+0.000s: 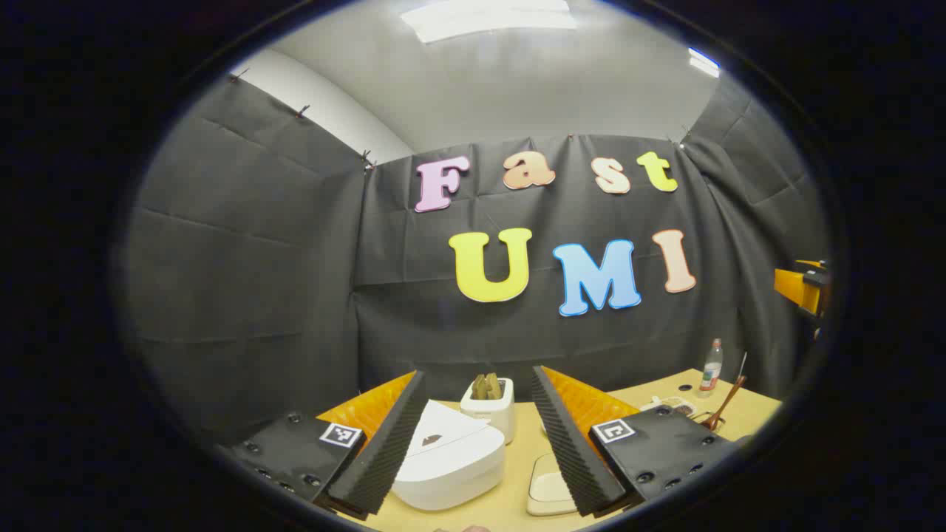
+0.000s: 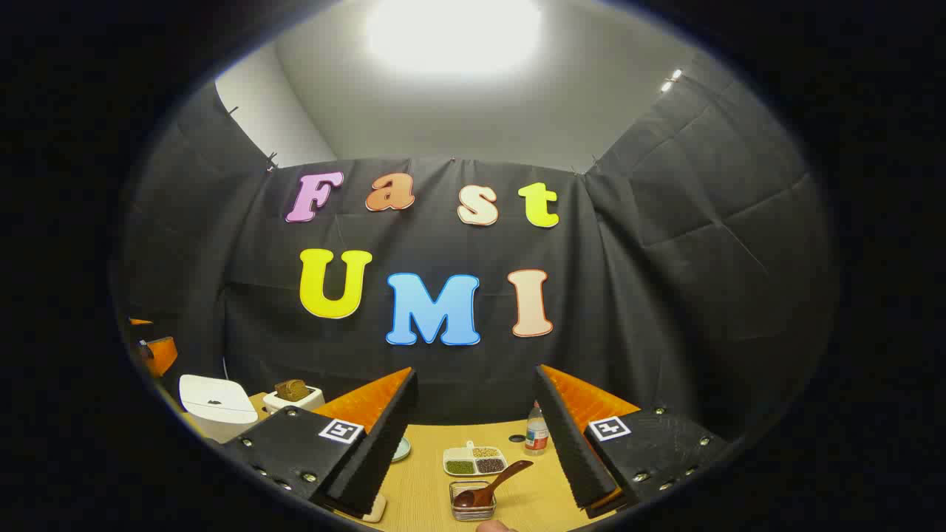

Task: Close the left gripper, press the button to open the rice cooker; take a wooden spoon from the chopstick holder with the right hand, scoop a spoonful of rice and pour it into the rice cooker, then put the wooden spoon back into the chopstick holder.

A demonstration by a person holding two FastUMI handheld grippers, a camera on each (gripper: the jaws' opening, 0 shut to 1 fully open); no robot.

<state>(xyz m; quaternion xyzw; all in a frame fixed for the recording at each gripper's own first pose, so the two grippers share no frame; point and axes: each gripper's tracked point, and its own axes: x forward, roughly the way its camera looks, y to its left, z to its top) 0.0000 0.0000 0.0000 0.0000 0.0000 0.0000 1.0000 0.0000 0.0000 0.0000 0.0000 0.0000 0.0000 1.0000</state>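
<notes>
- The left gripper point(image 1: 477, 436) has its fingers spread wide with nothing between them; it hangs above the near part of the tabletop point(image 1: 517, 502).
- Between its fingers in the left gripper view sits the white rice cooker point(image 1: 451, 462), lid down, near the left edge of the tabletop.
- Just behind the cooker, toward the back edge, stands a white toaster point(image 1: 489, 405) with brown slices sticking up from its slots.
- A flat cream-coloured board point(image 1: 548, 489) lies on the tabletop just right of the cooker, partly hidden by the left gripper's finger.
- The right gripper point(image 2: 477, 436) is likewise wide open and holds nothing, raised over the near edge of the tabletop.
- Between its fingers in the right gripper view, close to the near edge, stands a small wire chopstick holder point(image 2: 473, 502) with the wooden spoon point(image 2: 494, 482) resting in it, bowl down and handle leaning up to the right.
- Just behind the holder lies a white divided dish point(image 2: 474, 461) with three kinds of grain in its compartments.
- A small bottle point(image 2: 537, 436) stands farther back, beside the right gripper's finger.
- A pale green plate point(image 2: 401, 448) peeks out by the other finger.
</notes>
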